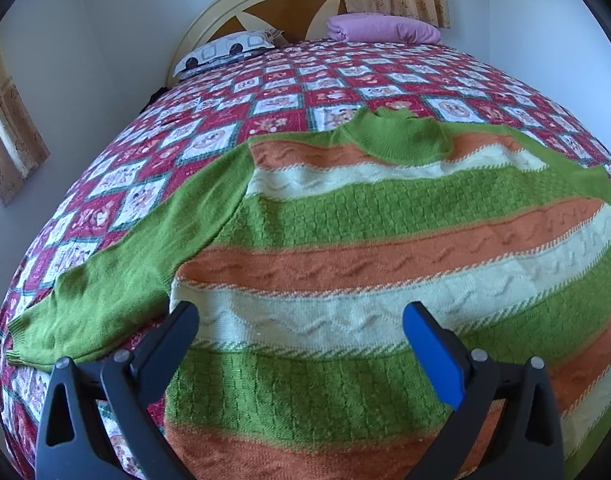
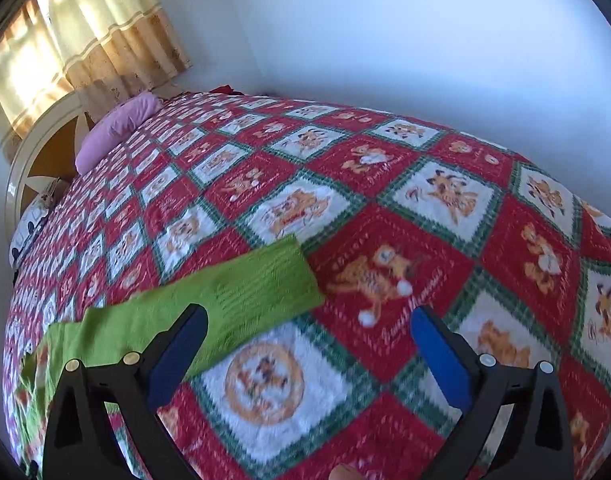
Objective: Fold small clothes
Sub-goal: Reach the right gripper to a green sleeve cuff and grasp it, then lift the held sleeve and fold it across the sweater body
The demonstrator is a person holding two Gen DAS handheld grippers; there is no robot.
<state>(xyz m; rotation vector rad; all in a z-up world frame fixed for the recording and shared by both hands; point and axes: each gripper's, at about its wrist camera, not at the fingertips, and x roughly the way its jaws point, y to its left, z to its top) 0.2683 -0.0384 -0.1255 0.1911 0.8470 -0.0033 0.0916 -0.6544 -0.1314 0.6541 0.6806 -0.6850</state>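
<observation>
A sweater [image 1: 385,248] lies flat on the bed [image 1: 305,76], neck toward the far headboard [image 1: 241,4]. Two pillows [image 1: 381,28] lie at the far end, before the headboard.

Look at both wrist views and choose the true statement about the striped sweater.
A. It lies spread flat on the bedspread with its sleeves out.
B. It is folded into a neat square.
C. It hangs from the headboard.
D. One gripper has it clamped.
A: the striped sweater lies flat on the patchwork bedspread, its green sleeve stretched out, while the left gripper and right gripper are open and grip nothing.
</observation>
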